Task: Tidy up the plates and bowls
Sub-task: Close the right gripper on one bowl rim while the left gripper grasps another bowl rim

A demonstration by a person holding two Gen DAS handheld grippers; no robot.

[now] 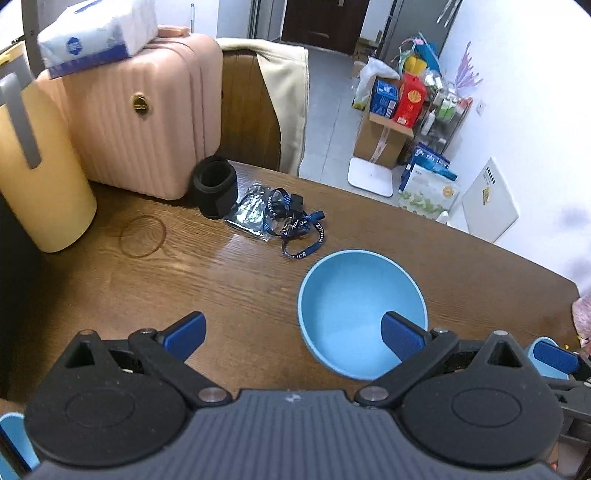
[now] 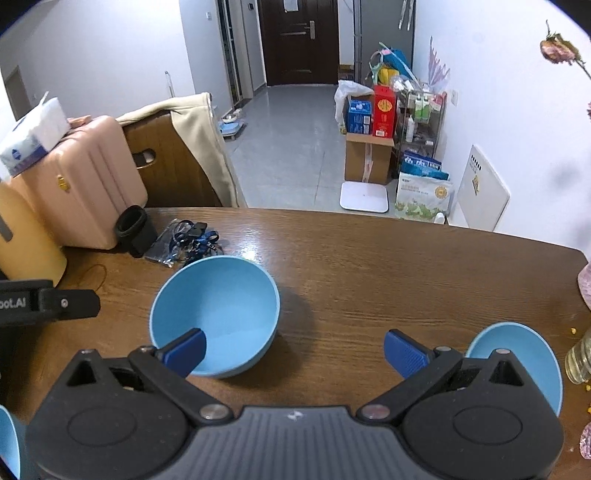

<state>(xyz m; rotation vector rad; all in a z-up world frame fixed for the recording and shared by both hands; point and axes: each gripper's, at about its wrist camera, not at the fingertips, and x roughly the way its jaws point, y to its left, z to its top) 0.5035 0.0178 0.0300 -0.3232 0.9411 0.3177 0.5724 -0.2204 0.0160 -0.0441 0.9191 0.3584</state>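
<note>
Blue bowl [image 1: 362, 314] sits upright on the wooden counter [image 1: 221, 280], open side up and nothing inside it. Left tongs [image 1: 293, 334] are spread wide and released, gripping nothing; the right-hand blue pad [image 1: 400, 338] shows in front of the bowl's near rim, the other pad over bare wood beside the bowl. Whether that pad touches the rim, can't tell from here.

Over to the right wrist view: same blue bowl [image 2: 214, 314], and the right tongs [image 2: 295, 350] are also wide apart, released, holding nothing. One blue pad [image 2: 186, 350] overlaps the bowl's near edge, the other is out over open counter [image 2: 369, 266]. A second blue bowl [image 2: 517, 354] lies to the right of the first, well apart from it, partly hidden behind the tongs' black linkage. The left tool's black body pokes in left of the bowl.

Beyond the bowl, a tangled blue lanyard [image 1: 295, 225] lies on a dark plastic pouch [image 1: 247, 210]. Past that, further from the bowl, a black cylindrical sleeve [image 1: 214, 186] stands upright against a pink suitcase [image 1: 144, 122] with a tissue pack [image 1: 96, 33] on top. A yellow container [image 1: 40, 166] stands far left of the bowl, with a faint ring mark [image 1: 142, 236] on the wood beside it.
</note>
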